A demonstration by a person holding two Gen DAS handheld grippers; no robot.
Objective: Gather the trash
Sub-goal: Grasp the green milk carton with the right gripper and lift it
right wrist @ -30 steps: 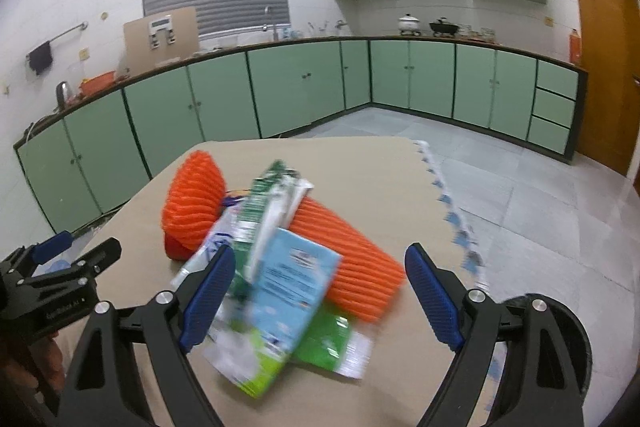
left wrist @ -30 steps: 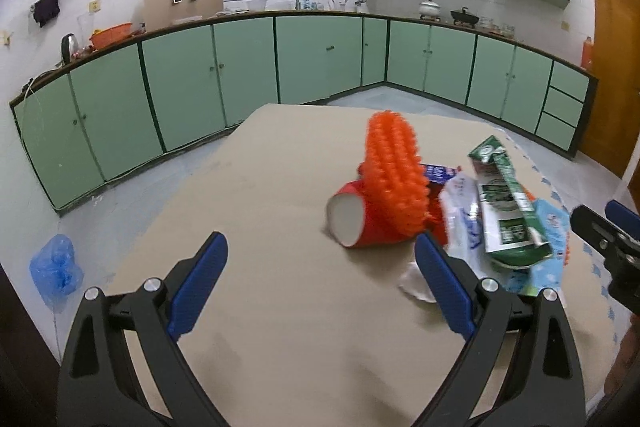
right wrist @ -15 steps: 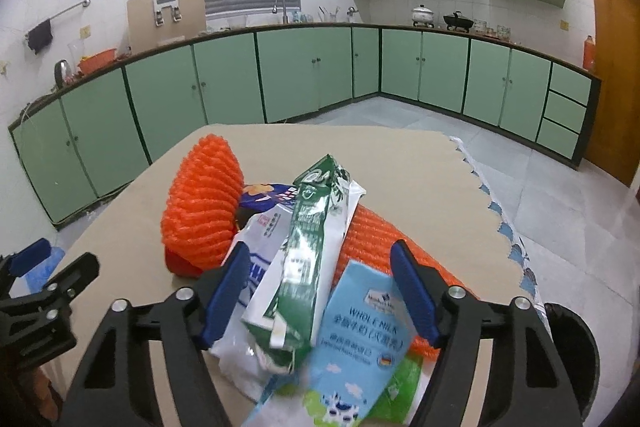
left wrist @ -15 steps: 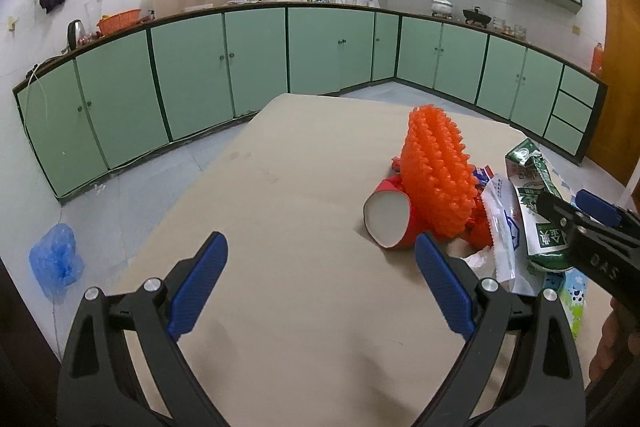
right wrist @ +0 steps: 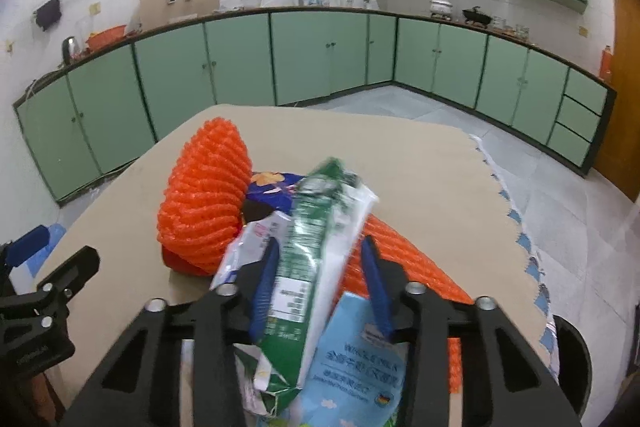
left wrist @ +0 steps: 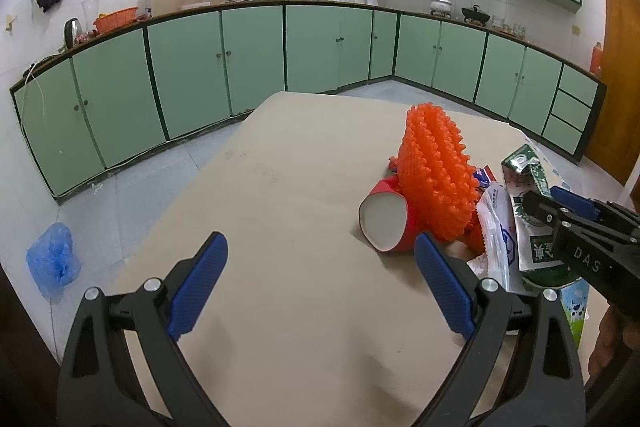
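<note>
On the table (left wrist: 280, 227) sits a heap of trash: a red paper cup (left wrist: 386, 221) on its side, an orange mesh sleeve (left wrist: 434, 183) leaning over it, wrappers and cartons beside them. The right gripper (right wrist: 318, 251) has just been closing its fingers (right wrist: 264, 277) around a green and white milk carton (right wrist: 316, 243), which lies between them at the right side of the heap; they look clamped on it. The left gripper (left wrist: 320, 259) hovers over bare table with its fingers (left wrist: 198, 283) wide apart, the cup just beyond its right finger.
</note>
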